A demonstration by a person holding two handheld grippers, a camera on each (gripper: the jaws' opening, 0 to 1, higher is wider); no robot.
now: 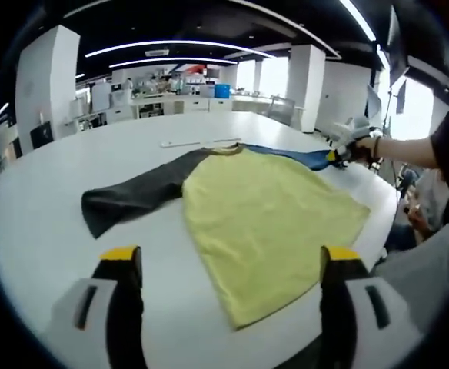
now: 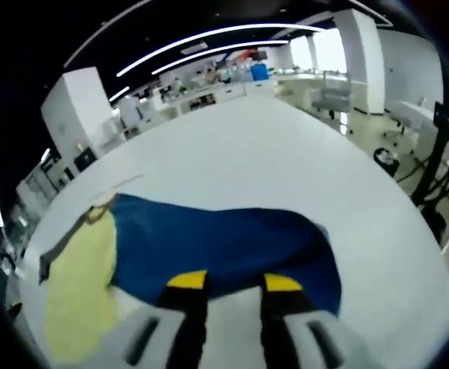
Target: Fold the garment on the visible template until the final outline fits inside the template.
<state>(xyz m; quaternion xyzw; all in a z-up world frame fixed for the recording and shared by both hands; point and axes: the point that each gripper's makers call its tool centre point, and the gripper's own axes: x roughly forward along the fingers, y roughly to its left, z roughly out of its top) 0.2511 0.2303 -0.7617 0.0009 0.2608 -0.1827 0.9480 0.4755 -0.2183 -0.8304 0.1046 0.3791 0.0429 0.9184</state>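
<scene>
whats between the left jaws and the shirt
Only bare white table lies between the left gripper and the shirt, in the left gripper view.

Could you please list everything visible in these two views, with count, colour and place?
Garment: one, yellow body with one dark grey sleeve and one blue sleeve, spread flat on the table.
Table: one, white, under the garment.
Strip: one, pale, on the table beyond the collar; too small to identify.
Counters: white, along the far wall.
Left gripper: black jaws with yellow tips, apart, above the table's near edge.
Right gripper: same colours, jaws close together over the blue sleeve.
</scene>
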